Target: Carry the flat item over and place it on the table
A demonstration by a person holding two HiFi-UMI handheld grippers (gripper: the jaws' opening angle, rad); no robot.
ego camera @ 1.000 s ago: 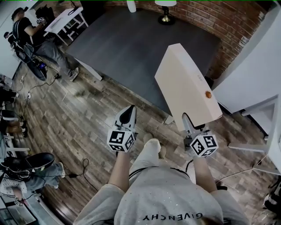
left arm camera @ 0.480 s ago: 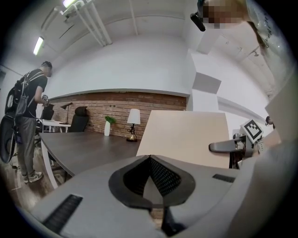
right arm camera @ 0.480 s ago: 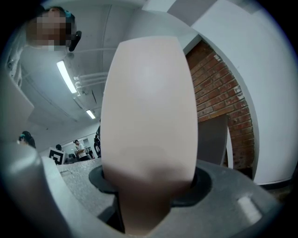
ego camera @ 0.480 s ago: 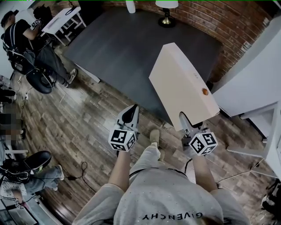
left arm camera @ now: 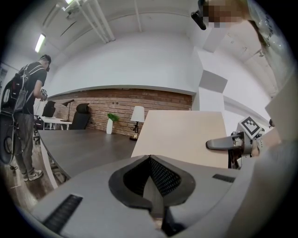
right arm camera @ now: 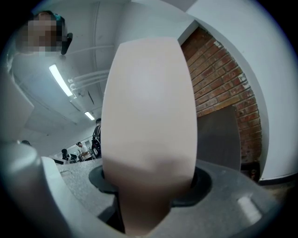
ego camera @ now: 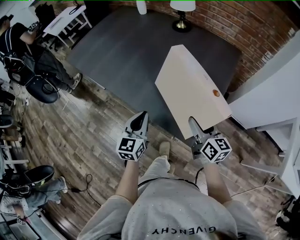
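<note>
The flat item is a beige box (ego camera: 192, 89) with a small orange dot on its side. It is held edge-up and juts forward over the near edge of the dark grey table (ego camera: 140, 42). My right gripper (ego camera: 198, 127) is shut on the box's near end; in the right gripper view the box (right arm camera: 149, 116) fills the space between the jaws. My left gripper (ego camera: 138, 121) is shut and empty, level with the right one and to the left of the box. In the left gripper view the box (left arm camera: 186, 135) and the right gripper (left arm camera: 223, 143) show to the right of the left gripper (left arm camera: 150, 160).
A lamp (ego camera: 182, 14) and a white vase (ego camera: 141, 5) stand at the table's far edge by the brick wall. White furniture (ego camera: 267, 93) is close on the right. A person beside a black chair (ego camera: 42, 89) and a white desk (ego camera: 65, 18) are at the far left.
Both grippers and the box have moved forward toward the dark table. The box now sits a little further left in the head view. The person at the left has shifted toward the picture's corner.
</note>
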